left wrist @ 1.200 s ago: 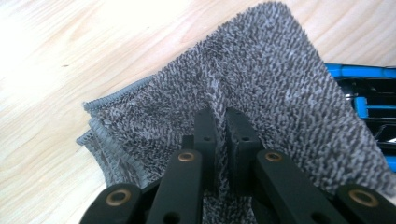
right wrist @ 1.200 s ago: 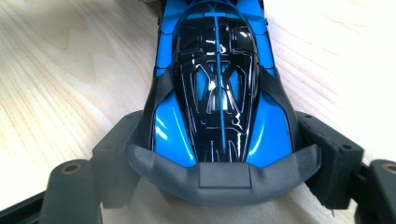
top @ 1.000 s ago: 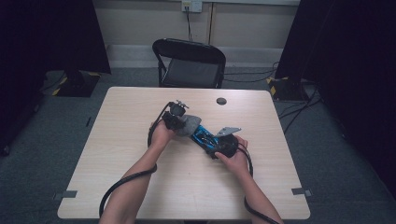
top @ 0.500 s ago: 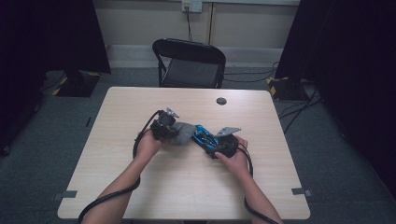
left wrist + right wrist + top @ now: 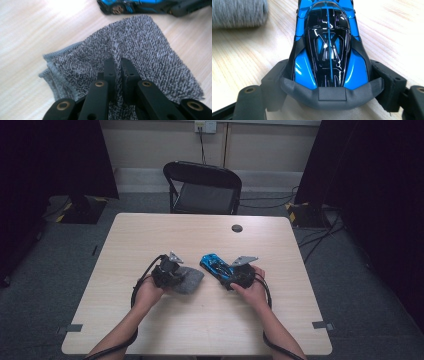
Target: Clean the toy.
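High view: the left gripper (image 5: 176,274) sits on a grey cloth (image 5: 191,279) at table (image 5: 150,235) centre, w/ the right gripper (image 5: 235,275) holding a blue toy car (image 5: 216,265) just beside it. Left gripper view: jaws nearly closed, pinching a raised fold of the cloth (image 5: 140,50). Right gripper view: jaws clamp the car (image 5: 328,45) at both sides near its rear, cloth (image 5: 237,11) near, not touching.

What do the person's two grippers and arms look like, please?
Both the left gripper and the right gripper are black, each topped by a grey three-cornered plate and trailing a black cable back along the forearm. The jaws are black bars with brass-coloured rivets at the joints. The forearms are bare, with no sleeves or gloves in sight.
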`<control>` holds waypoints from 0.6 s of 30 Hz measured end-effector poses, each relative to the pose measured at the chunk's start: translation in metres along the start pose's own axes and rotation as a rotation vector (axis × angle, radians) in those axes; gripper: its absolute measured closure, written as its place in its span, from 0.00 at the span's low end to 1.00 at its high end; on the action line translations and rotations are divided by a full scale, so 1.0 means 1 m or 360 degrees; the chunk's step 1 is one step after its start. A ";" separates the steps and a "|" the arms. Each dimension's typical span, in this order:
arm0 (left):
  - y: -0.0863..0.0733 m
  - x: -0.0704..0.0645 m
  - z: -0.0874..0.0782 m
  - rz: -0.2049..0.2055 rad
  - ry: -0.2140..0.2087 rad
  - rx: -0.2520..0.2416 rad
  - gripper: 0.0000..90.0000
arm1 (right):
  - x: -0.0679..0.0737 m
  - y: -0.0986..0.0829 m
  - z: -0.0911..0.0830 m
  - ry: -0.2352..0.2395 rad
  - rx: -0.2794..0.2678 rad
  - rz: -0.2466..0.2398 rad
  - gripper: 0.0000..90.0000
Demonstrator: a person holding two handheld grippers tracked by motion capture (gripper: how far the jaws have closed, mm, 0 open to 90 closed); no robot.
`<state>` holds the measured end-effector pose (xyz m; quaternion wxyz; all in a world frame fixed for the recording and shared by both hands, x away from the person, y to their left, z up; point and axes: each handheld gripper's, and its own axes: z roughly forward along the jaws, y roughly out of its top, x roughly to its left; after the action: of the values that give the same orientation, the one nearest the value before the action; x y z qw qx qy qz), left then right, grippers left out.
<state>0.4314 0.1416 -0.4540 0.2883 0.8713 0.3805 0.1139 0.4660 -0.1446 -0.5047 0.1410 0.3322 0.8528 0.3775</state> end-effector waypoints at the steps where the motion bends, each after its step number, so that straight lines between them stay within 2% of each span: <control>1: -0.002 -0.002 0.002 -0.0014 -0.0011 -0.0004 0.94 | 0.000 0.000 0.000 -0.0001 0.0001 0.0001 0.27; 3: -0.005 -0.004 0.005 -0.0001 -0.0010 -0.0003 0.93 | 0.000 0.000 0.000 -0.0002 0.0001 0.0002 0.27; 13: -0.007 -0.007 0.008 -0.0024 -0.0033 -0.0025 0.93 | 0.000 0.001 -0.001 -0.0010 0.0014 -0.0015 0.26; 15: -0.009 -0.007 0.009 -0.0031 -0.0044 -0.0031 0.92 | 0.001 0.002 -0.002 -0.0013 -0.0002 -0.0036 0.25; 18: -0.011 -0.006 0.010 -0.0044 -0.0053 -0.0048 0.90 | 0.001 0.003 -0.005 -0.0007 -0.0016 -0.0024 0.25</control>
<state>0.4251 0.1389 -0.4682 0.3093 0.8632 0.3860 0.1011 0.4640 -0.1447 -0.4990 0.1473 0.3260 0.8530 0.3799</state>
